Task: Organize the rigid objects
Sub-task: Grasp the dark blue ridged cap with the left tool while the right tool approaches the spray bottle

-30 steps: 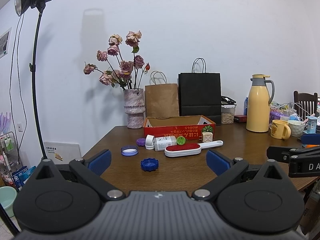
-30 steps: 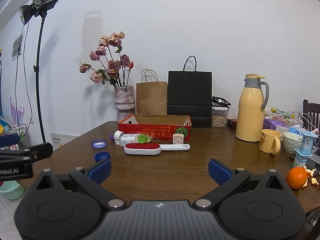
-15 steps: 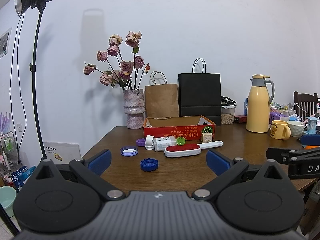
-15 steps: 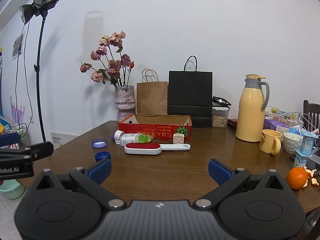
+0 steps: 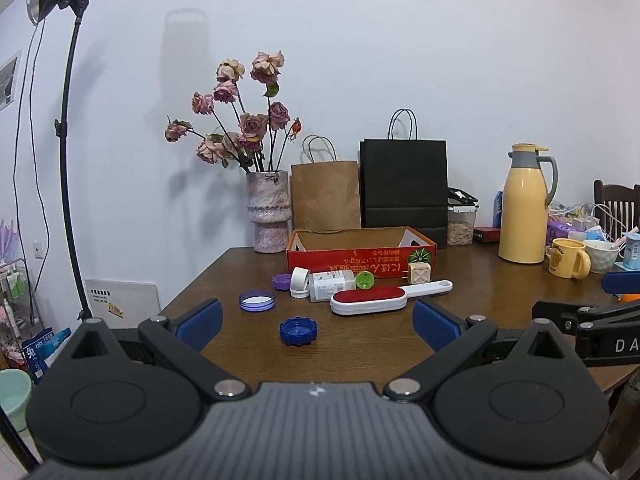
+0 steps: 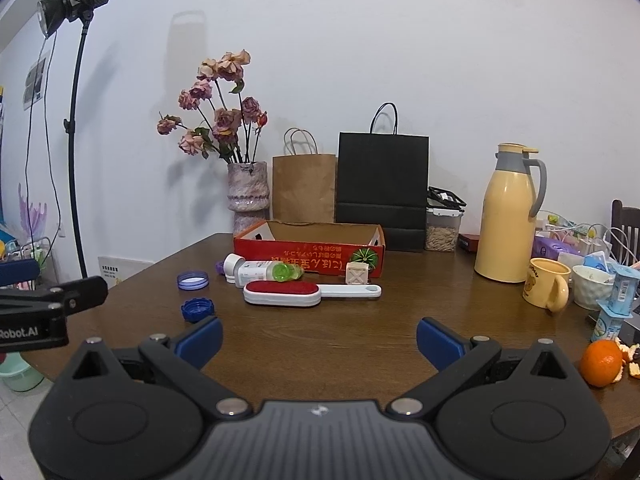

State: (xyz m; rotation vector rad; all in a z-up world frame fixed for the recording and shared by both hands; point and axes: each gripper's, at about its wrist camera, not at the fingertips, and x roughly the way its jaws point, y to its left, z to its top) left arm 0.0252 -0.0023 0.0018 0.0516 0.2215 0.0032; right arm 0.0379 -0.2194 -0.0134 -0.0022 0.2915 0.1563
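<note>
On the brown table, a red cardboard box [image 5: 360, 258] [image 6: 308, 251] stands open in front of the paper bags. Before it lie a white lint brush with a red pad [image 5: 370, 299] [image 6: 282, 293], a white bottle [image 5: 330, 284] [image 6: 252, 271], a green ball [image 5: 365, 280], a small wooden cube [image 5: 419, 273] [image 6: 357, 273], a dark blue cap [image 5: 298, 331] [image 6: 196, 309], a clear blue lid [image 5: 257, 302] [image 6: 193, 280] and a purple cap [image 5: 282, 281]. My left gripper [image 5: 316, 320] and right gripper [image 6: 318, 338] hover near the front edge, both open and holding nothing.
A vase of dried roses [image 5: 267, 216], brown bag [image 5: 325, 196] and black bag [image 5: 404, 184] line the wall. A yellow thermos [image 6: 508, 220], yellow mug [image 6: 546, 294], white bowl [image 6: 592, 292], drink cartons and an orange [image 6: 600, 362] crowd the right side. A light stand [image 5: 66, 160] rises at left.
Both views have crept very slightly; the objects on the table lie as before and both grippers stay open.
</note>
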